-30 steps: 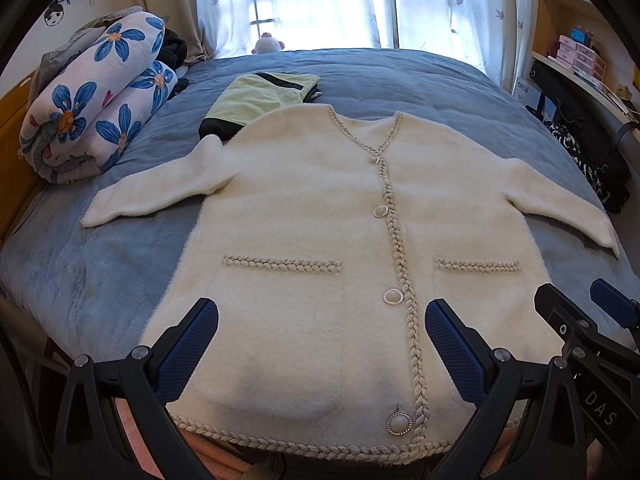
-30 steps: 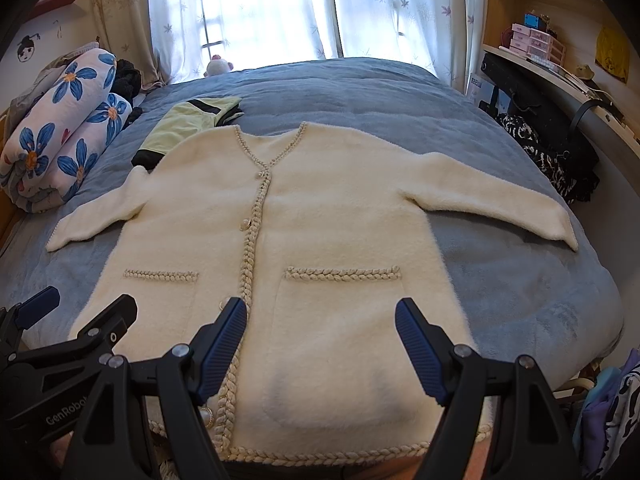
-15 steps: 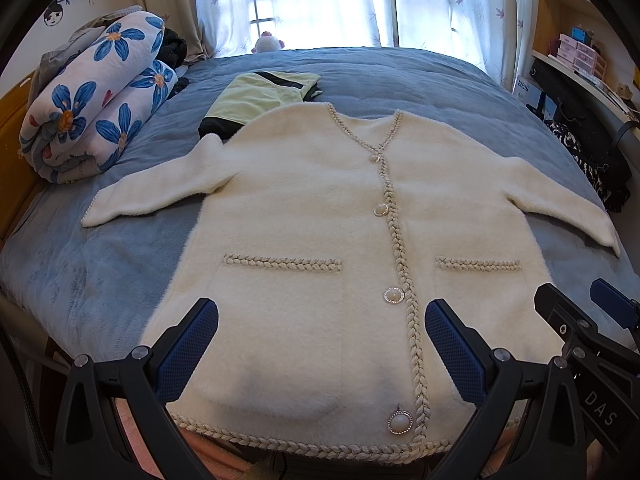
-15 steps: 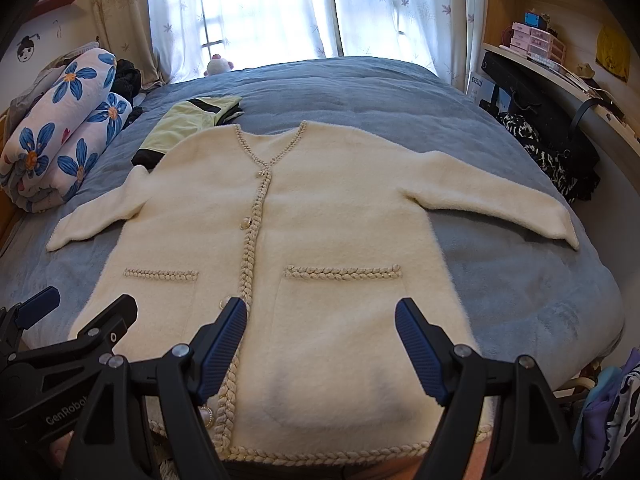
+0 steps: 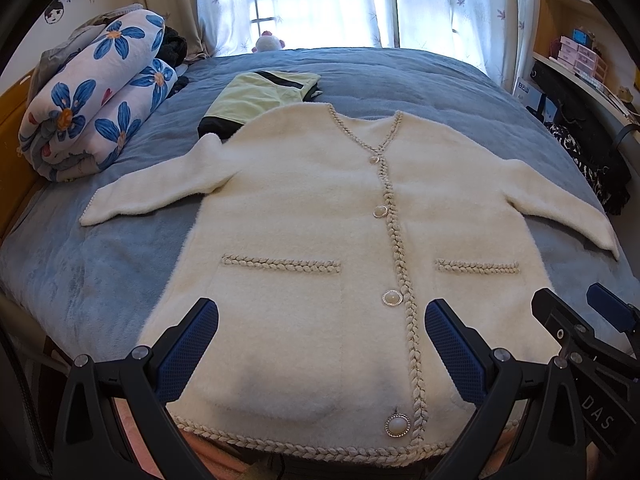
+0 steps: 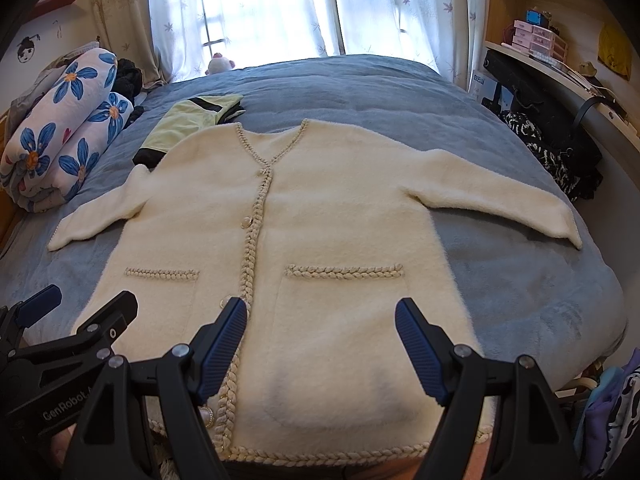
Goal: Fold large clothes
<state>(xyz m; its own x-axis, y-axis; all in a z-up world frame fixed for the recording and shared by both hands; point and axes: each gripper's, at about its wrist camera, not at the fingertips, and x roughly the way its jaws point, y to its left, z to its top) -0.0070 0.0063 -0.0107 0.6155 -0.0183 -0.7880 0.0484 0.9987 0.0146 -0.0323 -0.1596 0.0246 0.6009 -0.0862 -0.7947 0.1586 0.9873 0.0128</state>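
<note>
Cream fluffy button-front cardigan with braided trim [image 5: 320, 240] lies flat, face up and buttoned, on the blue-grey plush bedspread [image 5: 100, 272], both sleeves spread out to the sides, hem at the near edge of the bed. No fold made yet, so the step in hand looks like the first approach. Left gripper [image 5: 322, 344] hangs above the hem region with its 2 blue-padded jaws spread wide, nothing between them; right gripper [image 6: 322, 344] likewise spread and empty, over the pocket at 6 o'clock. To do this well: take 1 sleeve near the cuff and the same-side hem corner together, carry them across toward the braided placket in a single flat sweep, and pinch deep enough that the thick pile does not slip out — a shallow bite would likely drag only the fuzz. Keep the fold line parallel to the placket. Views differ: the left wrist view shows all 4 pearl buttons down to the lowest at the hem; the right wrist view shows more of the dark bags and shelving [image 6: 560, 132] at 2 o'clock. Both show the folded pale-green garment with black bands [image 5: 260, 96] touching the collar at 11 o'clock and the rolled white quilt with blue flowers [image 5: 92, 104] — well clear of the sleeve.
</note>
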